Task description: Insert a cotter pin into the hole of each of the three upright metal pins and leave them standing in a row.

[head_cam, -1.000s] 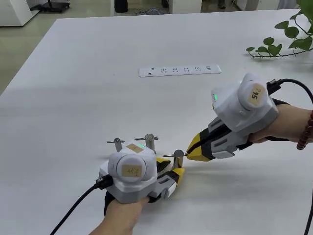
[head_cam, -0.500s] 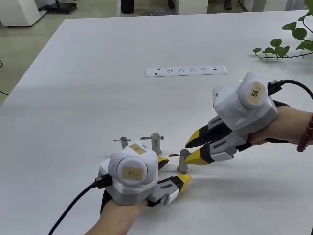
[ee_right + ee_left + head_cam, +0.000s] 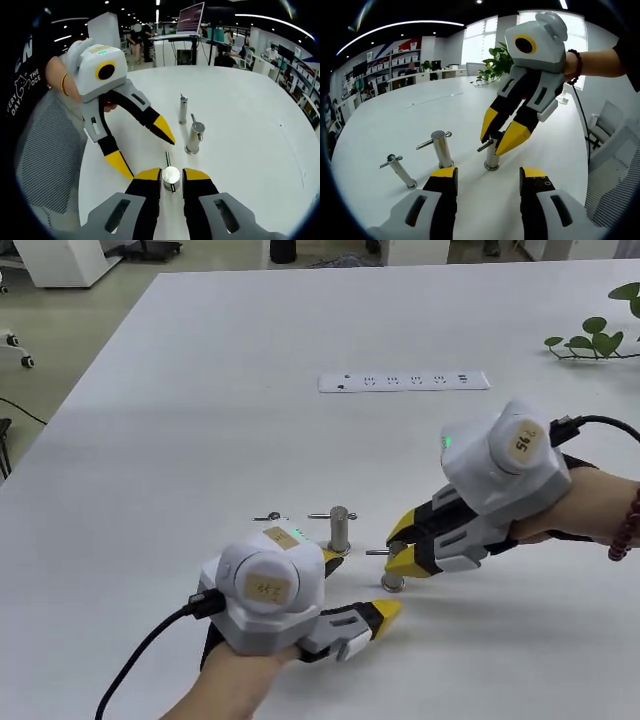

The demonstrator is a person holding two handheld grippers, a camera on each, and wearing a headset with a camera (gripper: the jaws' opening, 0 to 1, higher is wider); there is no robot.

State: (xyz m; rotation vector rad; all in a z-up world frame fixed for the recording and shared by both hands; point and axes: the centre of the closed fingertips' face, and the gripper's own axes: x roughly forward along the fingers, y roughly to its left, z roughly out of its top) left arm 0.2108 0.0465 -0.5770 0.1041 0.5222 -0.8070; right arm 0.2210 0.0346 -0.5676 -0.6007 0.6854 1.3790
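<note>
Three upright metal pins stand in a row on the white table point(image 3: 200, 420), each with a cotter pin through its head. My right gripper point(image 3: 402, 546) point(image 3: 171, 175) has its jaws pressed on both sides of the nearest pin's point(image 3: 393, 582) point(image 3: 171, 176) point(image 3: 492, 157) head. The middle pin point(image 3: 340, 530) point(image 3: 441, 148) point(image 3: 194, 136) stands free. So does the far pin point(image 3: 400, 170) point(image 3: 183, 109), which my left gripper partly hides in the head view. My left gripper point(image 3: 360, 585) point(image 3: 489, 175) point(image 3: 146, 155) is open, just short of the nearest pin, holding nothing.
A white power strip point(image 3: 405, 382) lies farther back on the table. A leafy plant point(image 3: 590, 340) reaches in at the far right. Cables trail from both grippers toward me. The table's left edge point(image 3: 70, 410) runs diagonally, with floor beyond.
My right gripper let go of the cotter pin, opened, then closed on the nearest pin's head. My left gripper released that pin's base and drew back, open. The head camera shifted.
</note>
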